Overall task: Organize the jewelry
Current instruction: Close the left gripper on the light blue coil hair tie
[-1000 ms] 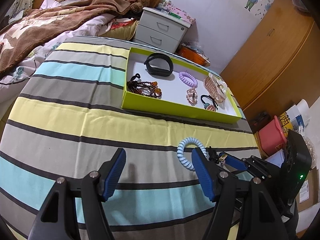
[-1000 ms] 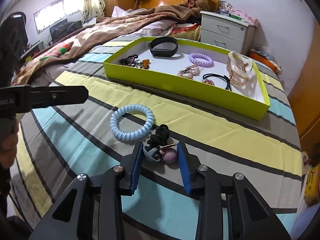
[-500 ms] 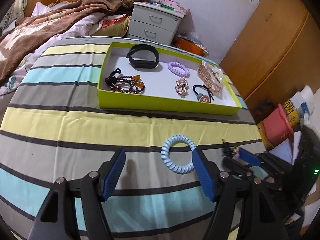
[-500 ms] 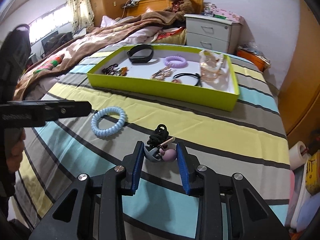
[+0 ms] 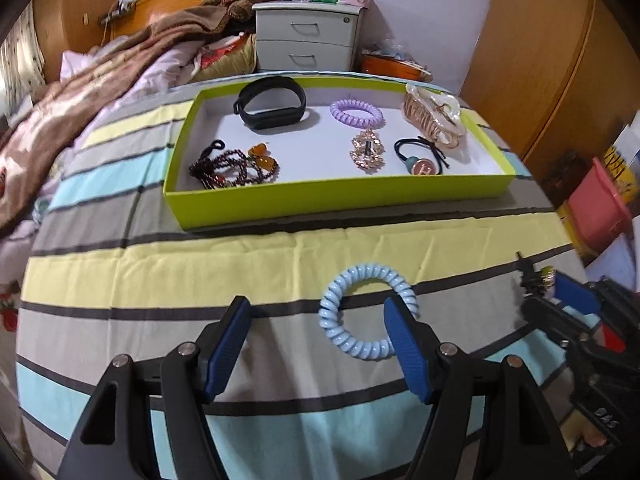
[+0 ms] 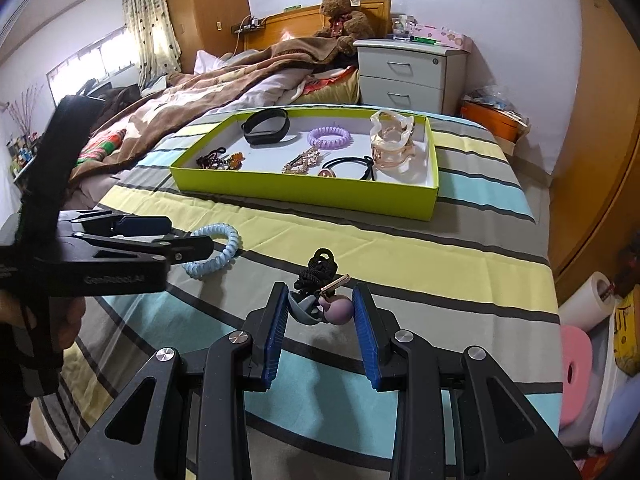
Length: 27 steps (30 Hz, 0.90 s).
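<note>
A light blue coil hair tie (image 5: 362,347) (image 6: 224,236) lies on the striped bedspread. My left gripper (image 5: 317,312) (image 6: 184,236) is open around it, and its right finger (image 5: 404,340) overlaps the coil's right side. My right gripper (image 6: 320,298) (image 5: 560,296) is shut on a black hair tie with grey and purple beads (image 6: 320,306), held just above the bedspread. Further back stands the lime green tray (image 5: 320,204) (image 6: 300,196). In it are a black band (image 5: 272,106), a purple coil (image 5: 356,114), a dark bead bracelet (image 5: 232,168), a gold clip (image 5: 366,148) and a claw clip (image 5: 434,120).
A white nightstand (image 5: 306,40) and a teddy bear (image 6: 344,12) are behind the bed, and a brown blanket (image 6: 224,80) lies at the left. A wooden wardrobe (image 5: 540,60), a pink bin (image 5: 596,212) and an orange box (image 6: 492,120) line the right side past the bed's edge.
My left gripper has swung over so that the blue coil now sits between its fingers. My right gripper has carried the beaded hair tie rightward, away from the coil.
</note>
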### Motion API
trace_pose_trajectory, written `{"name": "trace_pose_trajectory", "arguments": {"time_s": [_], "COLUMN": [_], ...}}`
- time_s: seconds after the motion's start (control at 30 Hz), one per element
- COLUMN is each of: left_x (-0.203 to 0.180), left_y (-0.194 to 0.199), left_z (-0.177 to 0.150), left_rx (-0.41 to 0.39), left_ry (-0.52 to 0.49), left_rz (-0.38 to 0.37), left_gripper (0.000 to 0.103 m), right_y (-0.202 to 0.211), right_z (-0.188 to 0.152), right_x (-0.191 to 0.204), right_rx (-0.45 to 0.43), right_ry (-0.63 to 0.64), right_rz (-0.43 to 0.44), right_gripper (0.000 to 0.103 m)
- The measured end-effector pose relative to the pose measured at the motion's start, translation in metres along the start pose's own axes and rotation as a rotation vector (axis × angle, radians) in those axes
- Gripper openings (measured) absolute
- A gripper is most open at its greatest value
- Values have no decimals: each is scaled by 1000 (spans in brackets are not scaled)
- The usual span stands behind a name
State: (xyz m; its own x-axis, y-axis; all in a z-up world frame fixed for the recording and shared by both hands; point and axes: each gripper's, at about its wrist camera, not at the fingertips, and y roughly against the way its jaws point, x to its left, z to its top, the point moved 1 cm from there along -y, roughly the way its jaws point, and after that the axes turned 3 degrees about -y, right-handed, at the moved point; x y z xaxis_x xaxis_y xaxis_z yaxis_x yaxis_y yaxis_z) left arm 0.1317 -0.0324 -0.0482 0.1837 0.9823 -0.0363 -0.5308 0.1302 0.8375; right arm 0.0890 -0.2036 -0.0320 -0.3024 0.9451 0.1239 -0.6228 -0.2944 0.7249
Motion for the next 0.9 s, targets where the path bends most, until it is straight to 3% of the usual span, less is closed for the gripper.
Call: {"name": "trace_pose_trajectory", "arguments": {"time_s": [0.27, 0.43, 0.57, 0.67, 0.9], "left_x": [-9, -17, -20, -21, -15], "left_y": [-6, -4, -3, -2, -1], "left_z": [2, 2, 2, 2, 2], "left_rx": [5, -3, -8, -12, -19], "left_ry": [-53, -79, -89, -88, -63], "left_rz": [46, 27, 22, 22, 22], "left_gripper": [66, 46, 41, 27, 13], "right_y": [2, 3, 2, 2, 2], "right_z": [-2, -1, -1, -1, -1], "right_x": [0, 1, 1, 2, 2], "right_rx": [-8, -11, -10, -8, -7], "right_ry": [2, 3, 3, 2, 4], "right_rz": [7, 11, 9, 7, 6], "right_gripper": [34, 34, 34, 34, 34]}}
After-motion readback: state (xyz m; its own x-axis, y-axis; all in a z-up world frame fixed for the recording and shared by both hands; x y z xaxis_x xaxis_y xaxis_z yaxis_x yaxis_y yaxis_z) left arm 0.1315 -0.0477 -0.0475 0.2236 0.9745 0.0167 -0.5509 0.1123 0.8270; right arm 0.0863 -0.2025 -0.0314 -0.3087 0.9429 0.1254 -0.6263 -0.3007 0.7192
